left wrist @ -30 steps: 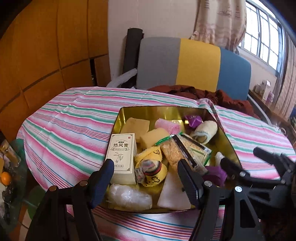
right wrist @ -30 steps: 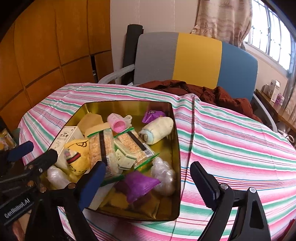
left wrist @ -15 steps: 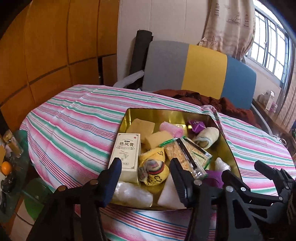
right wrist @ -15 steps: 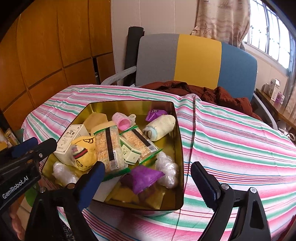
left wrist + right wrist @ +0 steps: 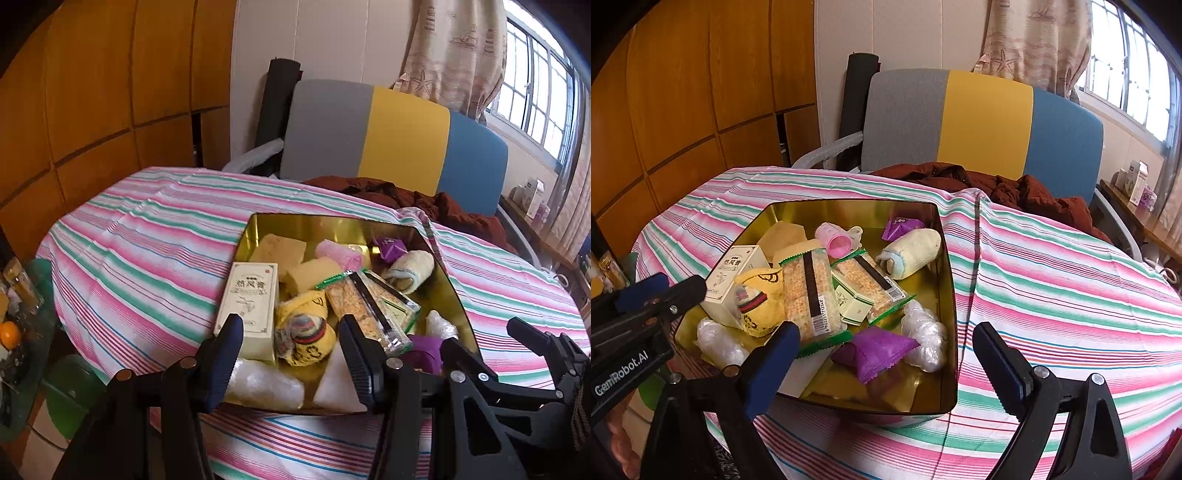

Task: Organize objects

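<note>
A gold tin (image 5: 325,225) (image 5: 947,280) sits on the striped table, packed with small items. Inside lie a white carton (image 5: 249,306) (image 5: 733,280), a yellow sock bundle (image 5: 308,332) (image 5: 759,306), cracker packs (image 5: 369,306) (image 5: 809,291), a pink roller (image 5: 338,253) (image 5: 836,242), a rolled towel (image 5: 408,267) (image 5: 910,251), purple packets (image 5: 873,350) and clear wrapped lumps (image 5: 264,384) (image 5: 923,332). My left gripper (image 5: 291,354) hangs open over the tin's near edge, holding nothing. My right gripper (image 5: 886,362) is open at the tin's near right corner, also holding nothing.
The round table (image 5: 147,236) (image 5: 1071,288) wears a pink, green and white striped cloth. Behind it stands a grey, yellow and blue chair (image 5: 388,140) with a brown garment (image 5: 1015,188). A green stool (image 5: 74,387) and cluttered items sit low at left.
Both grippers have pulled back and risen a little, so the tin looks smaller and farther off. The left jaws have narrowed somewhat. Nothing in the tin has moved.
</note>
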Tool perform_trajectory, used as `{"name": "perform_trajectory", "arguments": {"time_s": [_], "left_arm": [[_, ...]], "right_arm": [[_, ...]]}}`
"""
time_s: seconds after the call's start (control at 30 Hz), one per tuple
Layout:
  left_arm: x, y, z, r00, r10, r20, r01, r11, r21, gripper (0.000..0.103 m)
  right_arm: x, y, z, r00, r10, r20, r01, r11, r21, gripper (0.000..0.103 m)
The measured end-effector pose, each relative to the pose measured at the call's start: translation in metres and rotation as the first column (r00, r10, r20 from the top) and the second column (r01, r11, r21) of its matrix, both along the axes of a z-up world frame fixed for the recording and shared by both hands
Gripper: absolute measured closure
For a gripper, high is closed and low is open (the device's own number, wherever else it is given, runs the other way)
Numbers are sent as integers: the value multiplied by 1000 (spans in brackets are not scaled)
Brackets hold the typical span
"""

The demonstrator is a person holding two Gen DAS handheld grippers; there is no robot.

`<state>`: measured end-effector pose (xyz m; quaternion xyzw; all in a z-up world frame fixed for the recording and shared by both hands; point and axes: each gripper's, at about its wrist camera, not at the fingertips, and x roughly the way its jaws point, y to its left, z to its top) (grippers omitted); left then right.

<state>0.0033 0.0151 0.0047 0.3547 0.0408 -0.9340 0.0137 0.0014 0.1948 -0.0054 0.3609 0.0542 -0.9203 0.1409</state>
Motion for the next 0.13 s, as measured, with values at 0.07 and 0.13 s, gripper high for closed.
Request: {"name": "perform_trajectory", "arguments": {"time_s": [0.07,0.13], "left_arm": [[1,0,1,1000,-6,-9,6,1000,-5,54],[0,1,1,1000,-11,-8,10,1000,-11,54]], "right_arm": [[-1,0,0,1000,0,3,0,1000,0,8],[-1,-1,-1,1000,0,3,0,1000,1,8]]}}
